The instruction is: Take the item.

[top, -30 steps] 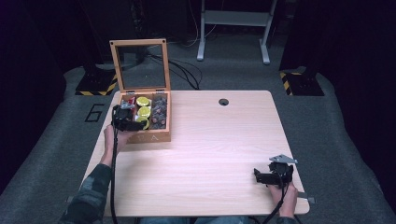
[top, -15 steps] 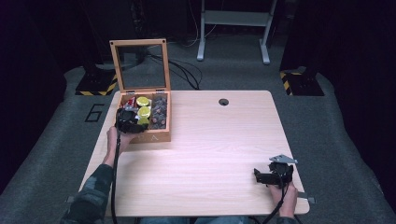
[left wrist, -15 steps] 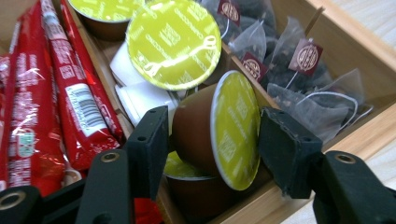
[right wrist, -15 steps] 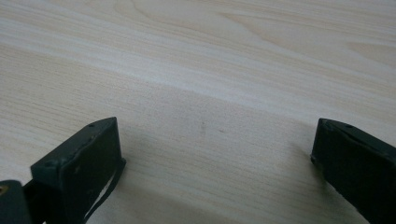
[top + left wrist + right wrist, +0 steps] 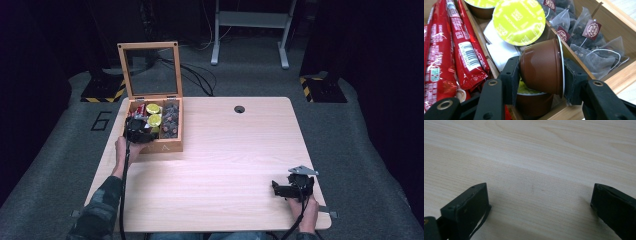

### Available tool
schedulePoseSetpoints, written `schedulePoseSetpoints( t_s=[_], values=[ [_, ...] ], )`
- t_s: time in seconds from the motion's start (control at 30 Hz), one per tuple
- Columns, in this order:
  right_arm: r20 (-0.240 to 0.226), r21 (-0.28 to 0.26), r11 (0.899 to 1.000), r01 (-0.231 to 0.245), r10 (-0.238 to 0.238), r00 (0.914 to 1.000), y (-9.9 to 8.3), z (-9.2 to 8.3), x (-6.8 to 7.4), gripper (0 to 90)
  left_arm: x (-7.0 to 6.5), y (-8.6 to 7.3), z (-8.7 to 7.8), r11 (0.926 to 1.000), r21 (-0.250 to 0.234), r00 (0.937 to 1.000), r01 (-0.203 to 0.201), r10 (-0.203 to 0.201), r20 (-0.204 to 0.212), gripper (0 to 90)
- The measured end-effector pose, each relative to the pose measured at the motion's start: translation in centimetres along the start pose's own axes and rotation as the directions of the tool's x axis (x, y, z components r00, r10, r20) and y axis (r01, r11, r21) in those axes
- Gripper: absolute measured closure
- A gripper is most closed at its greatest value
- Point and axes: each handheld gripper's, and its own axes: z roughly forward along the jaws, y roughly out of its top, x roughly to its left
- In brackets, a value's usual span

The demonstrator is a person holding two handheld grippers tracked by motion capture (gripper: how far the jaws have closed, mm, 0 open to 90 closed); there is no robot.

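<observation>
My left gripper [image 5: 541,75] has just been closing and now clamps the brown capsule [image 5: 541,68], tipped sideways, probably free to lift, frame centre in the wooden box [image 5: 165,147]; right gripper [image 5: 539,202] gapes empty.

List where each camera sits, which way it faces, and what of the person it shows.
High view: above the person's side, looking forward and down on the table and open wooden box; both forearms, left gripper, right gripper.
Left gripper view: on the left gripper, looking into the box at the brown coffee capsule it clamps.
Right gripper view: on the right gripper, jaws wide apart, facing bare tabletop.
Shared: high and left gripper views show the green-lidded capsule.
</observation>
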Motion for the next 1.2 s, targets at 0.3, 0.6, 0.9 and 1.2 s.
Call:
schedulePoseSetpoints(
  t_s=[0.3, 0.6, 0.9, 1.2],
  values=[
    [0.0, 0.0, 1.0, 0.0, 0.0, 1.0, 0.0, 0.0, 0.0, 1.0, 0.3, 0.0, -0.9, 0.9995, -0.032, 0.9999, 0.006, -0.007, -0.009, 54.2],
    [0.0, 0.0, 1.0, -0.001, 0.001, 1.0, 0.0, 0.0, 0.0, 1.0, 0.2, 0.2, -1.9, 0.9975, -0.071, 1.0, 0.006, -0.007, -0.004, 54.5],
    [0.001, -0.001, 1.0, 0.0, 0.0, 1.0, 0.0, 0.0, 0.0, 1.0, -0.3, 0.5, -3.1, 0.9936, -0.113, 1.0, -0.001, 0.001, 0.004, 54.6],
    [0.001, 0.0, 1.0, -0.001, 0.001, 1.0, 0.0, 0.0, 0.0, 1.0, -1.2, 0.9, -4.7, 0.9881, -0.148, 0.999, -0.04, 0.042, 0.015, 54.6]
  ],
)
